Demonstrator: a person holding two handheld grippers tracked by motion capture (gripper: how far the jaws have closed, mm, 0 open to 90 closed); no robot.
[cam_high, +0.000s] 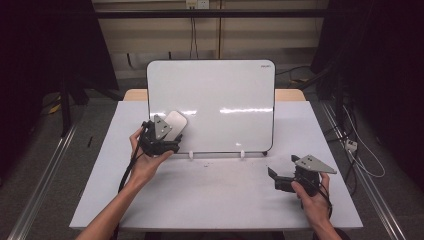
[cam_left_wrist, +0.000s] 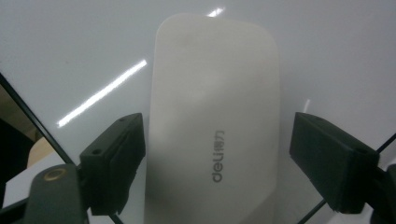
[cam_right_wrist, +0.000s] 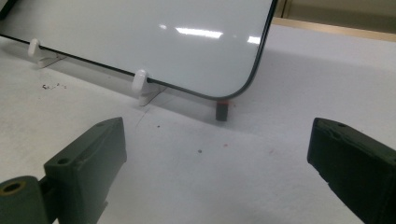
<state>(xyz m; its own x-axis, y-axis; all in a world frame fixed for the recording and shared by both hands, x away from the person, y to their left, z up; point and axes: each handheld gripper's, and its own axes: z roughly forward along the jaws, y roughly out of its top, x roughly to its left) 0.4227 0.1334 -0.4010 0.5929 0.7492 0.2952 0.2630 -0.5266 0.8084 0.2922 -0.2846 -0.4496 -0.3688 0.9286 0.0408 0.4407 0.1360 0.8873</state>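
left gripper (cam_high: 166, 131): up against the lower left corner of the whiteboard (cam_high: 220, 90), claw spread apart around the eraser (cam_high: 175, 125). In the left gripper view the left-hand jaw looks right at the eraser's edge and the other one stands off with a gap, so nothing's clamped as far as I can see.

eraser: white, brand lettering on its back, lying flat on the board face near the bottom left. Can't tell if it's stuck there on its own or just resting.

eraser direction: long axis runs up the board with a slight lean to the right in the high view. Seen along the jaws (cam_left_wrist: 215, 121), the rounded end points up and away and the lettered end sits down between the jaws.

how I'd do the step: looks like a grab-the-eraser moment. Centre it first so both jaws meet the long edges together, squeeze across the short width, and keep it flat to the board so it doesn't tip or skid.

whiteboard: propped leaning back on small white clips (cam_right_wrist: 139, 80) on the table (cam_high: 210, 190), surface looks blank.

right gripper (cam_high: 281, 178): parked low on the table by the board's lower right corner, claw wide apart (cam_right_wrist: 210, 158), holding nothing.

watch out: pushing hard could shove the board back on its clips.
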